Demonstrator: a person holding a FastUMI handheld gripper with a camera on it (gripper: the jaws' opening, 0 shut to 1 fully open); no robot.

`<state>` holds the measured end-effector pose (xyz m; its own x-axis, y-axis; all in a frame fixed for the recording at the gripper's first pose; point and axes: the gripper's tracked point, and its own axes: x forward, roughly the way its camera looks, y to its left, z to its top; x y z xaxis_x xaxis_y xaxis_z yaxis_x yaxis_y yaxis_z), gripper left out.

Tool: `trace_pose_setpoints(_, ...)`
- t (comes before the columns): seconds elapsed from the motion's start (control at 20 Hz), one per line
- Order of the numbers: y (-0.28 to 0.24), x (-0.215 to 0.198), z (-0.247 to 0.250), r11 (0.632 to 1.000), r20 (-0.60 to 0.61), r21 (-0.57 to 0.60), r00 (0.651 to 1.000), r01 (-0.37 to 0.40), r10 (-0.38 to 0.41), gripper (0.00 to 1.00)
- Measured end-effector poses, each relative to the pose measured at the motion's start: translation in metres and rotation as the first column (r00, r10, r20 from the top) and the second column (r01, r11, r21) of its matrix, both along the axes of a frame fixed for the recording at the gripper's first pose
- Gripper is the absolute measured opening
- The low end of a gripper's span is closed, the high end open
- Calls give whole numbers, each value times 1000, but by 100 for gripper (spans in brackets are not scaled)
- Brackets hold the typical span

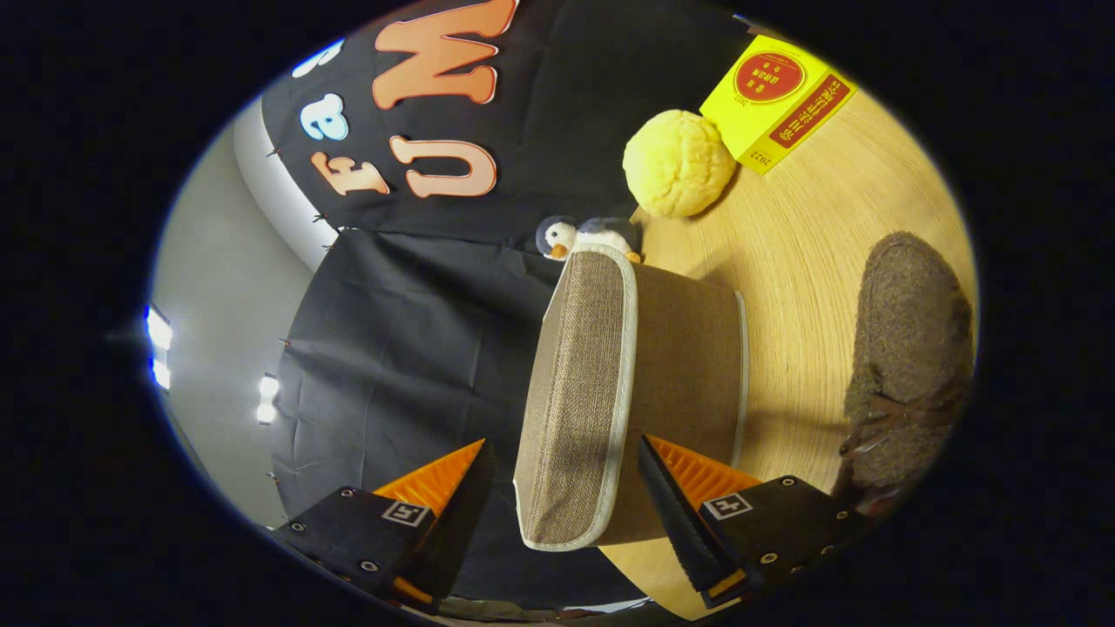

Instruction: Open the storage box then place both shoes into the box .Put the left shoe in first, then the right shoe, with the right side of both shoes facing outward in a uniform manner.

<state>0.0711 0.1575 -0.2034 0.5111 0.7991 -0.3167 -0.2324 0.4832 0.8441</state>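
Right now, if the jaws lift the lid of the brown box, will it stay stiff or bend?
The lid, between the open gripper fingers, looks flat with a stitched rim, so probably fairly stiff. It is woven fabric, so likely light and not slippery.

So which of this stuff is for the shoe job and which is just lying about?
For the job: storage box, its lid between the open fingers; brown shoe.

Lying about: penguin toy, yellow ball, yellow carton.

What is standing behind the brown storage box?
A small penguin toy peeks out behind the storage box; its lower body is hidden. The gripper is open around the box lid.
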Motion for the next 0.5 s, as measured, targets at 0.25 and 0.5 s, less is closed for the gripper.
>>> trace_pose_setpoints(0.25,6,-4,-9,998,-42,33,998,-50,51,98)
trace_pose_setpoints(0.5,16,-9,12,987,-26,140,996,-83,88,96)
